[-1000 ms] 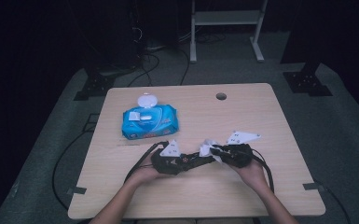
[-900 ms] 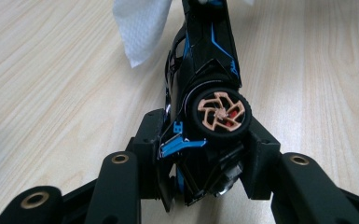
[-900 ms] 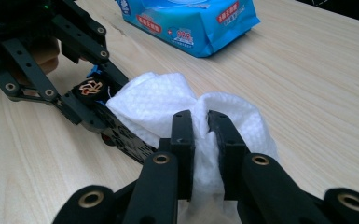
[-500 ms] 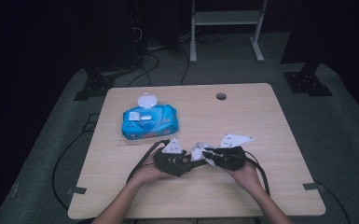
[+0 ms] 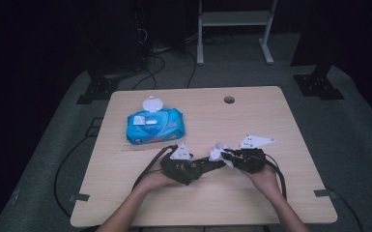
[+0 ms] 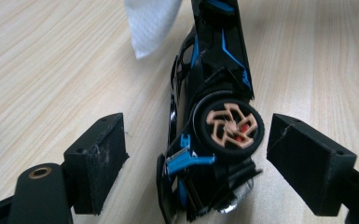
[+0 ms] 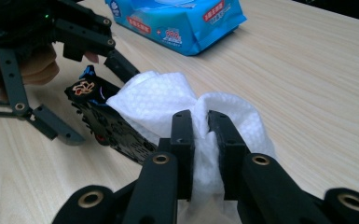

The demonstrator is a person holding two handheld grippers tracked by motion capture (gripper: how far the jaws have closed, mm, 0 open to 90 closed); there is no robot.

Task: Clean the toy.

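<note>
Now the toy car (image 6: 214,126) lies between the left gripper's (image 6: 196,158) just-opened jaws, the right gripper (image 7: 200,135) clamping a wipe (image 7: 168,100).

Blue wet-wipe pack (image 5: 154,126) with open white lid, light wooden table (image 5: 270,121), white metal frame (image 5: 234,19) beyond

A black toy car (image 6: 214,126) with blue trim and a tan-spoked wheel lies tipped on its side on the surface, in front of the blue wipes pack (image 5: 154,126). A crumpled white wipe (image 7: 177,105) rests against the car's far end.
</note>
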